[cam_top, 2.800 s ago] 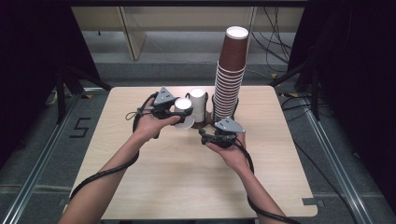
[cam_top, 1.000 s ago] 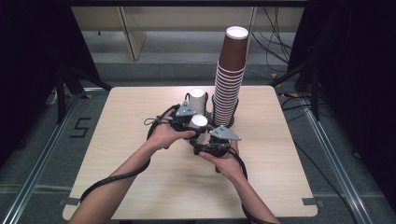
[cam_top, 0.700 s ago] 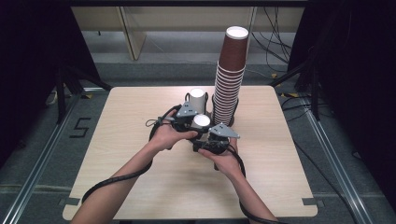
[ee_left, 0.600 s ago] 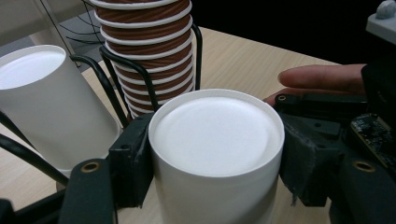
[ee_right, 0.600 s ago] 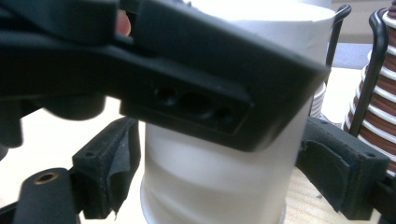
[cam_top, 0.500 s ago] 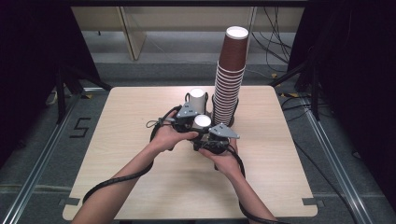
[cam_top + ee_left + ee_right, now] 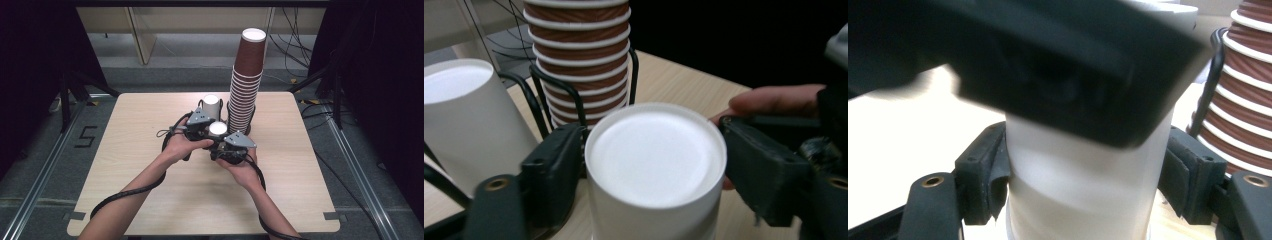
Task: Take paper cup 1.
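The white cup (image 7: pixel 218 129) stands at frame centre of the high view, on the tabletop (image 7: pixel 125 150), just in front of the brown cup stack (image 7: pixel 246 85) and a second white cup (image 7: pixel 211 102). The left hand-held gripper (image 7: pixel 202 131) has just been opening; its jaws flank the cup rim (image 7: pixel 655 150), the right jaw apart from it: released. The right hand-held gripper (image 7: pixel 227 146) has just been closing and grasps the cup body (image 7: pixel 1083 190), both pads pressed against the wall.
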